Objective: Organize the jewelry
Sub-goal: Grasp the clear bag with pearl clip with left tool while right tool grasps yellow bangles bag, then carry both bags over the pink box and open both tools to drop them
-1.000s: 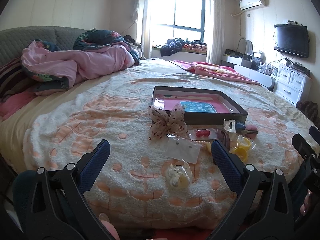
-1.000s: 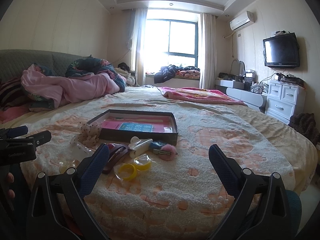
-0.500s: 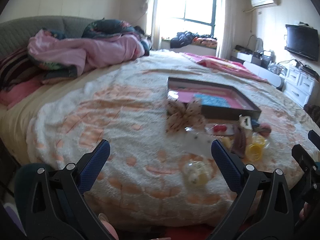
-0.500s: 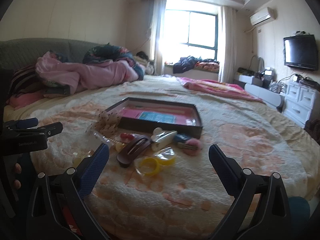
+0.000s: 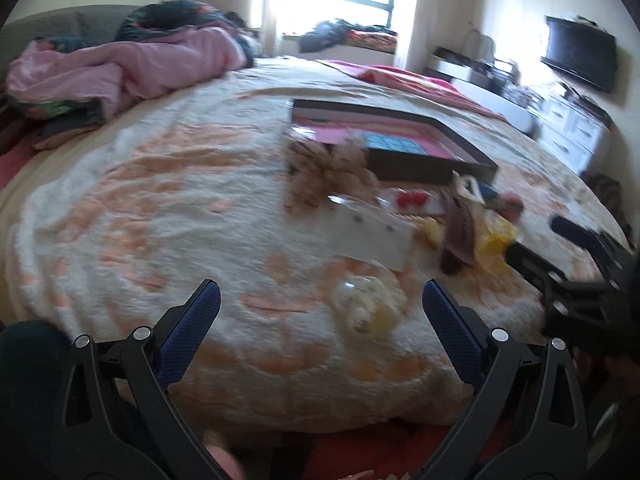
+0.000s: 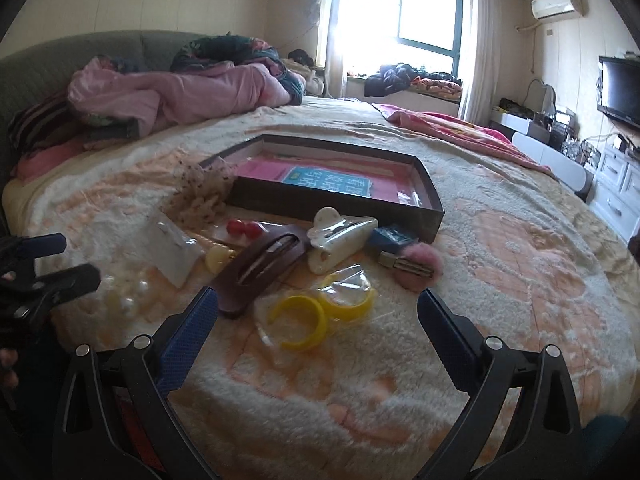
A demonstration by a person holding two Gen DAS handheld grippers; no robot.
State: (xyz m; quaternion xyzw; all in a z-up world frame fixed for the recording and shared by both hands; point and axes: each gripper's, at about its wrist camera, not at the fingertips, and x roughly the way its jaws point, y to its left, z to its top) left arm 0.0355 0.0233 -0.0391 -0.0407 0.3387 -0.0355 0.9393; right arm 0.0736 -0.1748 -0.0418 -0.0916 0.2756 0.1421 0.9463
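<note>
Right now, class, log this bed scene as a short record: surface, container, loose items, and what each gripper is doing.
surface: fleecy bedspread
container: dark shallow box, open, pink lining with a blue card
loose items, in front of box: brown hair clip, white claw clip, two yellow bangles, pink pompom clip, red beads, dotted bow
left gripper: open, empty, above a small clear packet
right gripper: open, empty, near the bangles

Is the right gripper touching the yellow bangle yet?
Apart. Right wrist view: the right gripper hangs open, and the yellow bangle lies on the blanket between its fingertips, untouched.
</note>
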